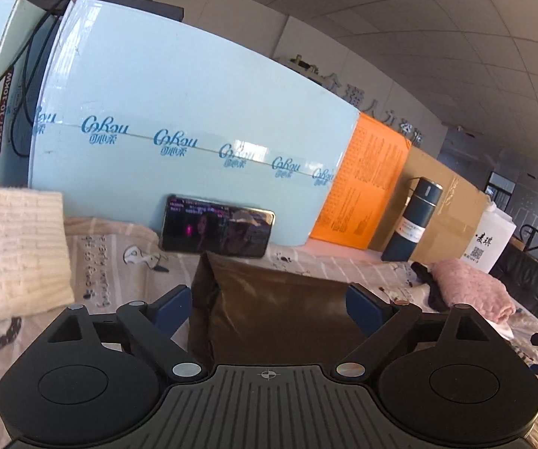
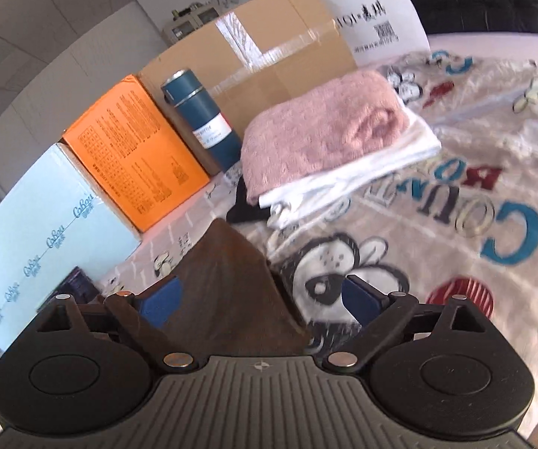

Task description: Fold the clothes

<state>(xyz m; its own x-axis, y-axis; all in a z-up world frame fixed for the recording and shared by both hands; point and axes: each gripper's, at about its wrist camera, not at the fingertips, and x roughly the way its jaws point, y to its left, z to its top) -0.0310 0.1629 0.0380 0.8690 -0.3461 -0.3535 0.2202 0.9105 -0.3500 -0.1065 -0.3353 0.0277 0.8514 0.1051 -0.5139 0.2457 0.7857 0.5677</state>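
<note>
A brown garment (image 1: 269, 310) lies folded on the cartoon-print bedsheet (image 1: 111, 258), between the blue pads of my left gripper (image 1: 269, 308), whose jaws stand wide open around it. In the right wrist view the same brown garment (image 2: 227, 284) rises to a point between the pads of my right gripper (image 2: 261, 303), also wide open. A folded pink knit (image 2: 321, 127) sits on folded white clothes (image 2: 358, 176) ahead of the right gripper. A cream knit (image 1: 10, 250) lies folded at the left.
A pale blue box (image 1: 179, 131), an orange box (image 2: 134, 153), a cardboard box (image 2: 269, 48) and a white bag (image 2: 377, 11) line the back. A phone (image 1: 216, 230) leans on the blue box. A dark blue flask (image 2: 201, 112) stands by the cardboard.
</note>
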